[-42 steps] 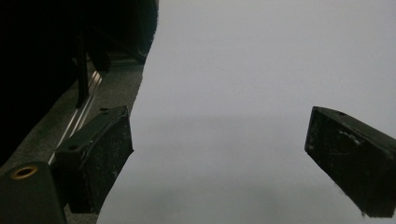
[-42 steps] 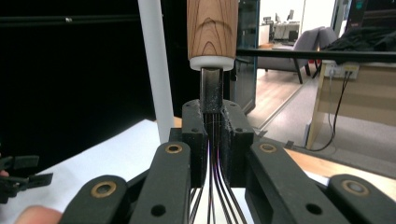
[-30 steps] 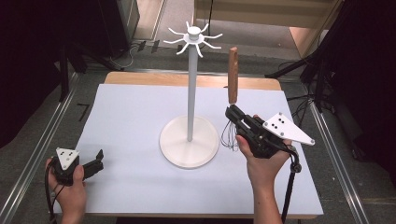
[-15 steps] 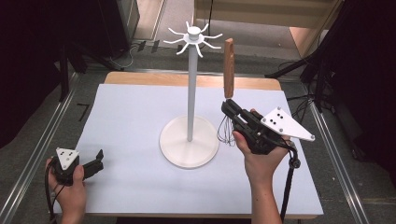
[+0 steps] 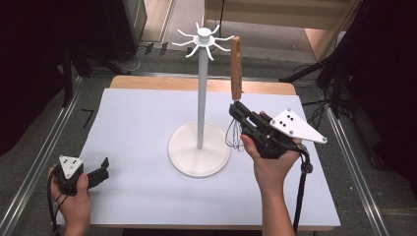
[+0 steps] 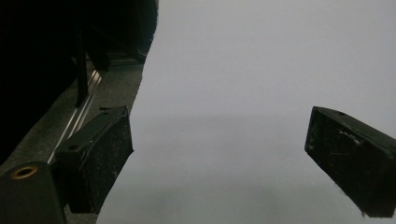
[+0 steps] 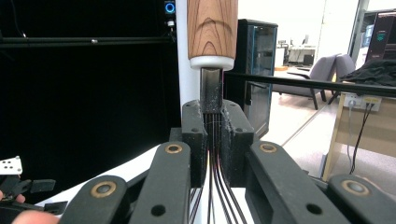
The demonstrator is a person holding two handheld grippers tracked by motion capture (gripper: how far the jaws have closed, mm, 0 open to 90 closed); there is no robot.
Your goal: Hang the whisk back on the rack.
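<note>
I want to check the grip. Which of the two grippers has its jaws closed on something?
The right gripper, beside the white stand: its jaws clamp the whisk just below its wooden handle. The left gripper sits open on the table, holding nothing.

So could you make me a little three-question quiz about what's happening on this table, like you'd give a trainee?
1. True or false: the right gripper is clamped on the whisk, with the wooden handle pointing up.
2. Which stands closest to the whisk's wire loops? A) the white stand's round base B) the left gripper C) the table's far wooden edge
3. Fill in: the left gripper's jaws are ____ with nothing between them.

Key: 1 true, as the right gripper view shows the pads squeezing the wires just below the handle. 2 A. 3 open, resting low over the white table cover.
</note>
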